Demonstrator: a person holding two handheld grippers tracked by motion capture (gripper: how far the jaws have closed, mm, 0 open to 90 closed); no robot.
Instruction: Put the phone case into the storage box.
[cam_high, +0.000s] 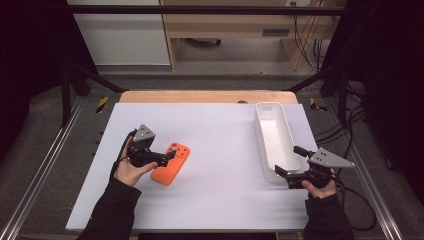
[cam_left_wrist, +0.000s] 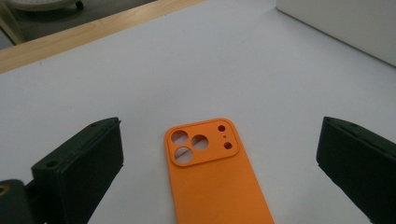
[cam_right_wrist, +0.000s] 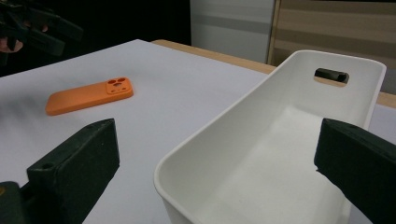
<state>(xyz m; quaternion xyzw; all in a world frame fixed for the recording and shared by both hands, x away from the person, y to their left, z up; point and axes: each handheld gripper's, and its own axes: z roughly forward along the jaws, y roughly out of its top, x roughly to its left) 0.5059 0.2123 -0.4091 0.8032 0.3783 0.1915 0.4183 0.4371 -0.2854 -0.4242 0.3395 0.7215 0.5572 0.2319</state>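
Note:
An orange phone case (cam_high: 172, 164) lies flat on the white table, camera cut-outs up and pointing away from me. My left gripper (cam_high: 169, 157) hovers just over its near-left end, jaws wide open. In the left gripper view the phone case (cam_left_wrist: 210, 182) sits centred between the jaws of my left gripper (cam_left_wrist: 219, 126), neither pad touching it. My right gripper (cam_high: 287, 160) is open at the near end of a long white bin (cam_high: 272, 107). In the right gripper view my right gripper (cam_right_wrist: 215, 126) has its jaws either side of the bin's (cam_right_wrist: 233, 107) near corner, and the phone case (cam_right_wrist: 88, 97) lies far left.
The bin is empty and runs along the table's right side toward the wooden far edge (cam_high: 200, 96). My left gripper (cam_right_wrist: 42, 28) shows at the top left of the right gripper view. Black frame rails flank the table.

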